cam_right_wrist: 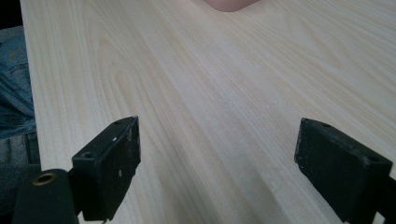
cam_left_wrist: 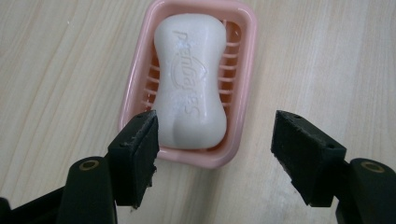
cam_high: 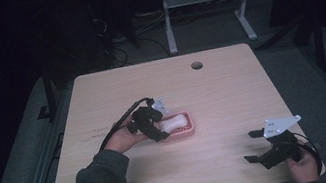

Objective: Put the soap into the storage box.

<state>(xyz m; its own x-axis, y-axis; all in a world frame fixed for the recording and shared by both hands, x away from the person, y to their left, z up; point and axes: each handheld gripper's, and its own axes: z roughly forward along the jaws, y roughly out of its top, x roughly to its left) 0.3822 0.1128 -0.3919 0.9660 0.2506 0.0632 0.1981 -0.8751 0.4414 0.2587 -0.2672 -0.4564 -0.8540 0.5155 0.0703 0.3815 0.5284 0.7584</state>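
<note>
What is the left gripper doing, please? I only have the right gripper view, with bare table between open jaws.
Observer: The left gripper is open over a pink dish that holds a white soap.
Operator: Thank you. Are its jaws touching the soap?
Observer: Not as far as I can tell; the near end of the soap lies between the jaws, with a clear gap on one side.
Operator: And where is my right gripper?
Observer: In the high view the right gripper is near the table's front right corner, apart from the dish.
</note>
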